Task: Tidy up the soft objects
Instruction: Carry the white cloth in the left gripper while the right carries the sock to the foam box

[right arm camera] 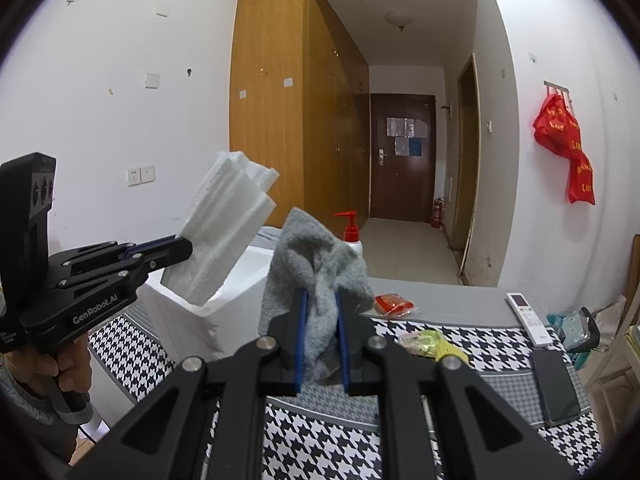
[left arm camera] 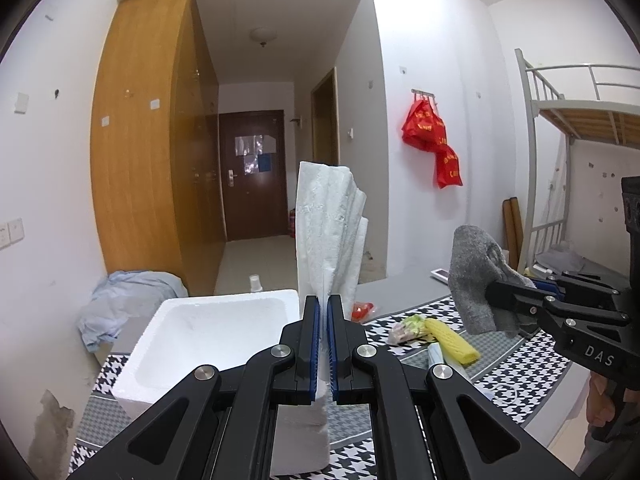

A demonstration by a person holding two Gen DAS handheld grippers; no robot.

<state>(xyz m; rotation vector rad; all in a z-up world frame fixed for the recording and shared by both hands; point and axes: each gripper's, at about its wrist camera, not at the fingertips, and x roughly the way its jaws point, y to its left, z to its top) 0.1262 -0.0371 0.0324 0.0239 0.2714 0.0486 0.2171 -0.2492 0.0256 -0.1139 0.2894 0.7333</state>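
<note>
The left gripper (left arm camera: 323, 312) pinches a white folded paper towel (left arm camera: 328, 224) tight, just above the foam box (left arm camera: 208, 328). The right gripper (right arm camera: 320, 320) squeezes a grey cloth (right arm camera: 316, 264) beside the box. Lower each one well inside before letting go.

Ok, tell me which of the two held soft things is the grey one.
The grey cloth, bunched and fuzzy, clamped in the right tongs. The other, in the left tongs, is a white folded paper towel standing upright.
</note>
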